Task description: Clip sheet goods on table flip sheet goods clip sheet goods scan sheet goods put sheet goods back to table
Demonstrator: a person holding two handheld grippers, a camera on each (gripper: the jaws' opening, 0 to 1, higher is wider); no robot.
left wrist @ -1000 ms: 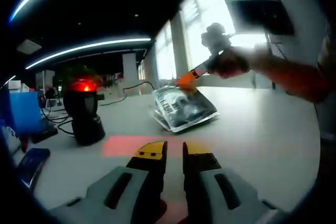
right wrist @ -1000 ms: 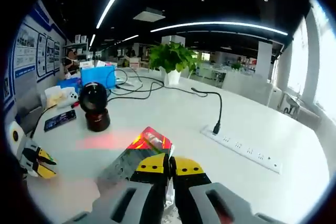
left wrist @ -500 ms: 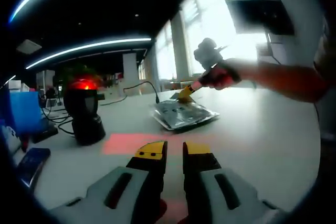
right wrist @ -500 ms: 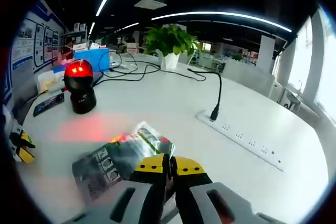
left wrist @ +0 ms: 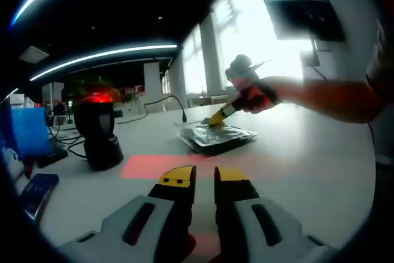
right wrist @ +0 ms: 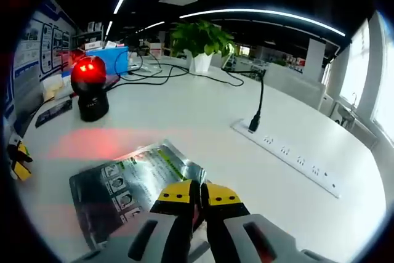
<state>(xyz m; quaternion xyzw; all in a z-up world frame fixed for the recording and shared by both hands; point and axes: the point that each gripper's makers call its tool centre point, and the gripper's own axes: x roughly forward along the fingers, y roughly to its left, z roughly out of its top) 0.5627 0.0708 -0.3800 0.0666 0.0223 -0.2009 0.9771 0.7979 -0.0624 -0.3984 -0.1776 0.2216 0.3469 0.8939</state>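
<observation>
The sheet goods, a silver printed packet point(right wrist: 126, 184), lies flat on the white table point(right wrist: 184, 112). My right gripper point(right wrist: 198, 193) is shut on its near edge, the yellow tips pinching the corner. In the left gripper view the same packet point(left wrist: 215, 137) rests mid-table, and the right gripper point(left wrist: 218, 117) slants down onto its far edge, held by a hand point(left wrist: 255, 87). My left gripper point(left wrist: 203, 180) hovers low over the near table, jaws close together with nothing between them. It also shows at the left edge of the right gripper view as the left gripper point(right wrist: 18, 153).
A black scanner point(right wrist: 89, 87) with a red light stands left of the packet and casts a red patch on the table point(left wrist: 154, 169). A power strip point(right wrist: 295, 161) with a cable lies to the right. A potted plant point(right wrist: 200, 38), a blue box point(right wrist: 114, 60) and a phone point(right wrist: 52, 110) sit farther back.
The right gripper has lowered the packet from a tilted hold near the scanner beam until it lies flat on the table. The left gripper has not moved.
</observation>
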